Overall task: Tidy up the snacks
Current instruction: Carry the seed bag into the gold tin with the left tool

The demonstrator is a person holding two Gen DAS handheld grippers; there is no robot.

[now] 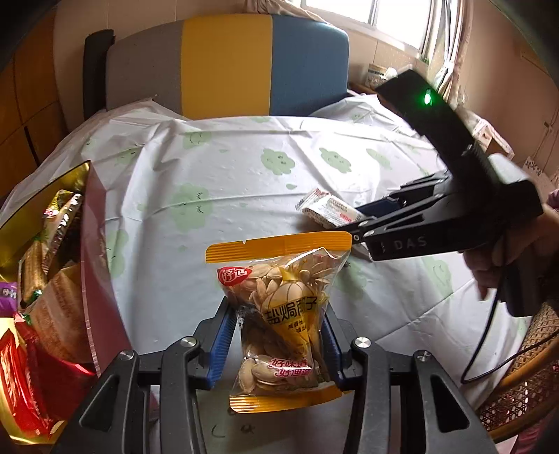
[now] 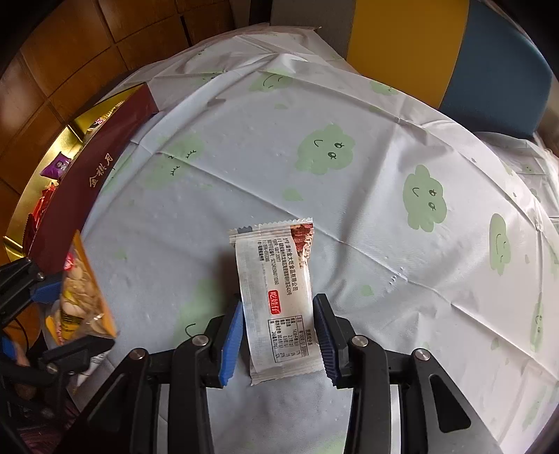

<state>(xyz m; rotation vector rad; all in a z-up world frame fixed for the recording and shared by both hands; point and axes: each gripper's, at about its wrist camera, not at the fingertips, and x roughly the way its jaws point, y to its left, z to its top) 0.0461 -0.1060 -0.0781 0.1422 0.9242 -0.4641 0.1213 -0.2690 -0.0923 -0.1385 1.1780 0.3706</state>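
Honestly nearly done: the gift box [image 1: 87, 244] already holds most snacks. Left gripper [image 1: 276, 335] is pinching a melon seed packet [image 1: 279, 314] beside it; right gripper [image 2: 277, 328] straddles the white snack bar [image 2: 279, 297] on the tablecloth [image 2: 349, 227], jaws slightly apart.

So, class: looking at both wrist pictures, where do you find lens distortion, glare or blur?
Left wrist view: fisheye bends the table edge, the window is blown out, the right gripper and the hand are slightly smeared, and the seed packet is sharp. Right wrist view: dark corner vignette, the white wrapper is crisp, and the box curves at the rim.
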